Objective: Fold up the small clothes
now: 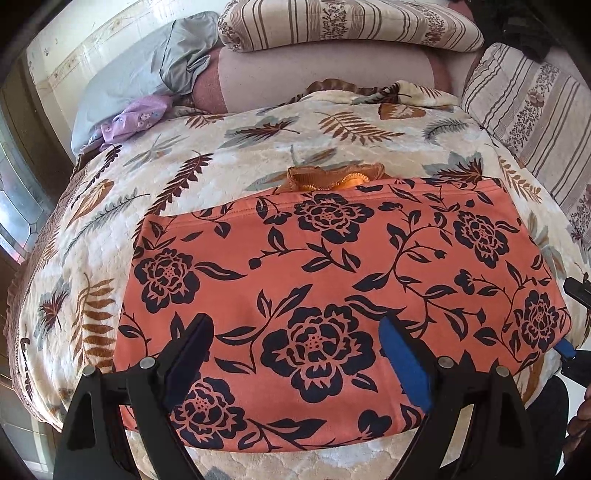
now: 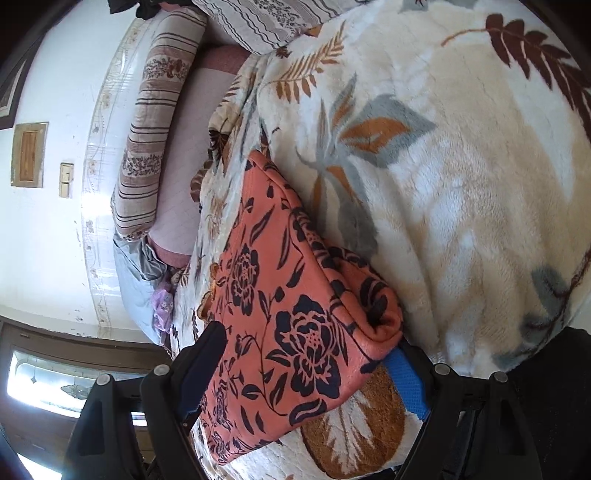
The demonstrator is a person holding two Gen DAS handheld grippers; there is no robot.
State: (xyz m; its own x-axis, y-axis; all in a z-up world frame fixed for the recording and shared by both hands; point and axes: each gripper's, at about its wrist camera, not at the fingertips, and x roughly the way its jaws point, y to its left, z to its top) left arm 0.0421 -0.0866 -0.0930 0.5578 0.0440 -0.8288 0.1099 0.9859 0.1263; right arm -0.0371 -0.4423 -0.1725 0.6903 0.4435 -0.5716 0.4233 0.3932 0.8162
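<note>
Now left claw (image 1: 299, 354) gapes above orange floral cloth (image 1: 332, 280); right claw (image 2: 310, 369) open, seemingly straddling its edge

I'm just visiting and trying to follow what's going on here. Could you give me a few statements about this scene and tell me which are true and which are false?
1. The orange floral garment lies on a leaf-patterned blanket. True.
2. The left hand-held gripper is clamped shut on the garment. False: its fingers stand wide apart above the cloth.
3. The right hand-held gripper has the garment's edge between its open fingers. True.
4. The garment is plain, without any print. False: it bears dark flowers and vines.
5. A striped pillow lies beyond the blanket. True.
</note>
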